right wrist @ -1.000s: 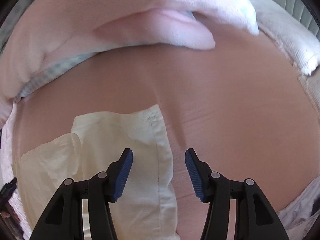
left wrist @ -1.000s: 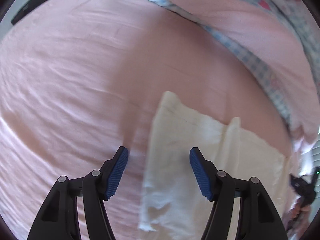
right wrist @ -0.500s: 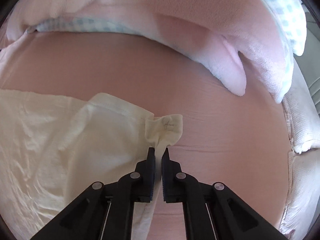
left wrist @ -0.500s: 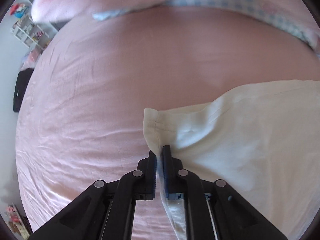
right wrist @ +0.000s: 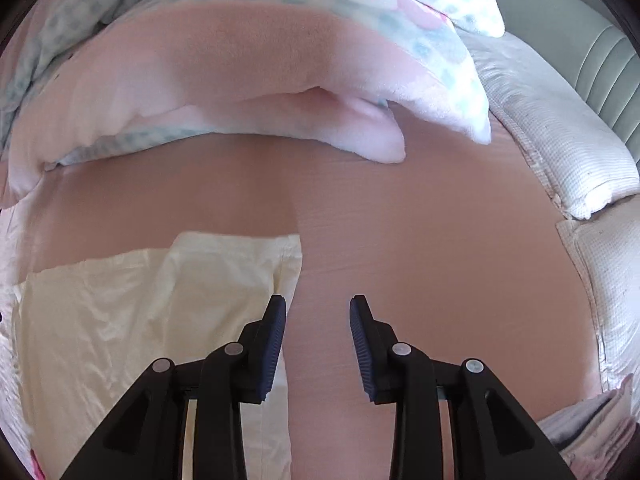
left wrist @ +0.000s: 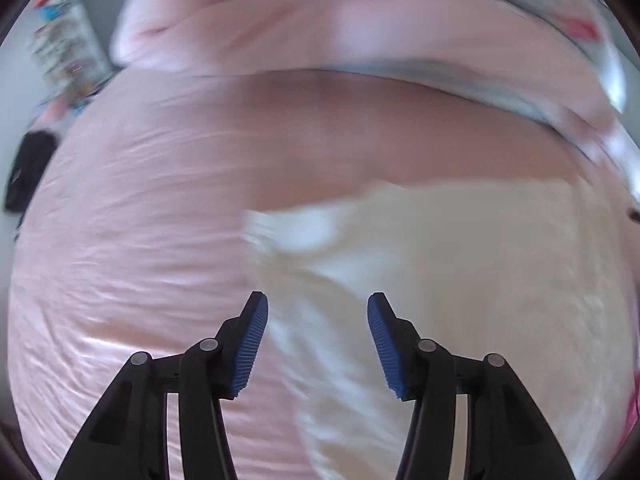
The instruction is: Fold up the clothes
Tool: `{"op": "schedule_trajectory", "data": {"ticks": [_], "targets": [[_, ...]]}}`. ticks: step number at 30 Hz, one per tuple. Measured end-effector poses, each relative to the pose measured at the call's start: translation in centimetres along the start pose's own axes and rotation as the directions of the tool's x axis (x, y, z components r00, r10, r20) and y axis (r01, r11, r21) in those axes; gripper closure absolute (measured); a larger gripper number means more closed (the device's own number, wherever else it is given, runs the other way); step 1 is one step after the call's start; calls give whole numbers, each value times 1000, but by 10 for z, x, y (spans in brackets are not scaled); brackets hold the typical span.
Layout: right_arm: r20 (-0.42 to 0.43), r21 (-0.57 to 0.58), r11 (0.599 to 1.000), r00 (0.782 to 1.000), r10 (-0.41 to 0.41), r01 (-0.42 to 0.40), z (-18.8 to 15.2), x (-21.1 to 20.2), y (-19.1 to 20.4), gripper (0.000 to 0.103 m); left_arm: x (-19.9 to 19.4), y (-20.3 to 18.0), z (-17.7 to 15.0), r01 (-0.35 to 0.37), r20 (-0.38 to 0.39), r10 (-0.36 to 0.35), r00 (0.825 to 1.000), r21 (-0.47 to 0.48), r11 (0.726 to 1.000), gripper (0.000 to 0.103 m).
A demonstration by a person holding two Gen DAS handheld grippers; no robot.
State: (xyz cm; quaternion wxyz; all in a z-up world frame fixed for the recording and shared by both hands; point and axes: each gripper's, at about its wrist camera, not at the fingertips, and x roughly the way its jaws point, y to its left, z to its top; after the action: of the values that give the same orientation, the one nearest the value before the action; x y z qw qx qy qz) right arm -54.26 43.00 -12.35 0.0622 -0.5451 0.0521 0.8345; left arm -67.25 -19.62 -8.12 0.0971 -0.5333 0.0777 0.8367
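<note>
Both corners just let go. Left gripper (left wrist: 318, 338) and right gripper (right wrist: 318, 340): jaws parted again after a pinch half a second back, nothing between them now. Cream garment (right wrist: 132, 312) dropped flat on the pink bed (right wrist: 420, 248), far edge doubled over. One fold probably laid; next needs a fresh grip.

Cream garment (right wrist: 132, 316), plain, left of and below the right gripper (right wrist: 318, 322); its pads (right wrist: 276, 344) dark blue on black arms. Bedsheet (right wrist: 420, 248) ahead: plain salmon pink. Blanket (right wrist: 256, 80) beyond: pink fleece, pale blue-and-white check with pink motifs.
</note>
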Motion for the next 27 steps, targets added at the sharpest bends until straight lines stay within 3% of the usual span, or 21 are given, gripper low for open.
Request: {"op": "schedule_trajectory", "data": {"ticks": [3,5,8,11,14,17,19,20,22,23,25,27], "targets": [[-51,-52,998,998,32,-34,-42,-21,14,71,-16,-97,-35,166,-36,-162,986,190,968,54],[-92,-122,989,993,73,-84,-62,-35,47,71,-19,-152,-57,229,-61,-220,974,267,936,54],[-98,-318,939,990,100,-126,-113,-55,106,71,0,-198,-84,266,-119,-241,963,284,921,54],[-120,-436,880,981,152,-189,-163,-59,171,71,18,-199,-115,228,-160,-191,968,260,938,54],[-196,-508,832,971,141,-223,-205,-46,210,71,7,-172,-142,181,-142,-143,980,310,933,53],[-130,-597,785,986,106,-163,-235,-46,217,65,-4,-129,-168,135,-160,-84,984,341,930,52],[-135,-578,805,988,70,-136,-233,-45,203,50,-13,-93,-185,95,-182,-28,983,366,926,49],[-153,-542,830,987,55,-130,-227,-44,192,47,-17,-74,-188,79,-199,-12,980,330,941,47],[-173,-498,861,985,20,-105,-216,-44,180,47,-26,-37,-192,45,-236,17,971,253,966,47],[-173,-481,871,985,15,-98,-210,-47,178,51,-31,-24,-189,37,-218,8,976,201,979,47],[-142,-456,880,987,77,-134,-198,-62,190,52,-40,1,-182,25,-177,-9,984,93,995,47],[-111,-459,868,982,155,-189,-191,-74,223,52,-38,4,-170,46,-141,-39,989,49,998,47]]}}
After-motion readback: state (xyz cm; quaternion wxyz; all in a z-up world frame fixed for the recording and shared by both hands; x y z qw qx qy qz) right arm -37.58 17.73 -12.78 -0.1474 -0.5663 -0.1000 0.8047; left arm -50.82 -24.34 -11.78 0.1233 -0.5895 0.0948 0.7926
